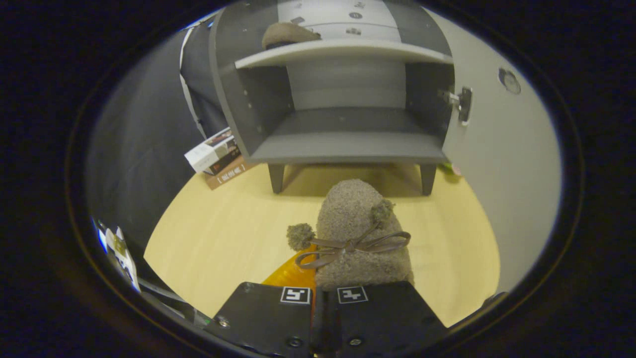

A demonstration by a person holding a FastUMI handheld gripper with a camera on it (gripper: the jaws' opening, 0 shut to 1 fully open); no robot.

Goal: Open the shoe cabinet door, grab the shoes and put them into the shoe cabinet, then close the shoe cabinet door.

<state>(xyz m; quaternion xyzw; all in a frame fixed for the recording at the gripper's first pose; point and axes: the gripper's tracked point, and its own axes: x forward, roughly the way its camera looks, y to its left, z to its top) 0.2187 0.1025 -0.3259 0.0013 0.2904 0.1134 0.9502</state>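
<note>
The gripper (324, 298) has its two fingers drawn together, clamped on one fuzzy brown shoe (360, 233) with two pompoms and a bow, held above the wooden floor (223, 238). Beyond stands the shoe cabinet (343, 99), its door (497, 139) swung open; one second shoe (288, 34) rests on the upper shelf. A stack of books (218, 156) sits beside its left leg.

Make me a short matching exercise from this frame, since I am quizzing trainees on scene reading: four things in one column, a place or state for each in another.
Things:
1. slipper with bow
2. second slipper
3. cabinet door
4. books

Places or states:
A. swung open
B. on the floor left of the cabinet
C. on the upper shelf
D. pinched at its near end between the shut fingers

Pairs: 1-D, 2-C, 3-A, 4-B
</note>
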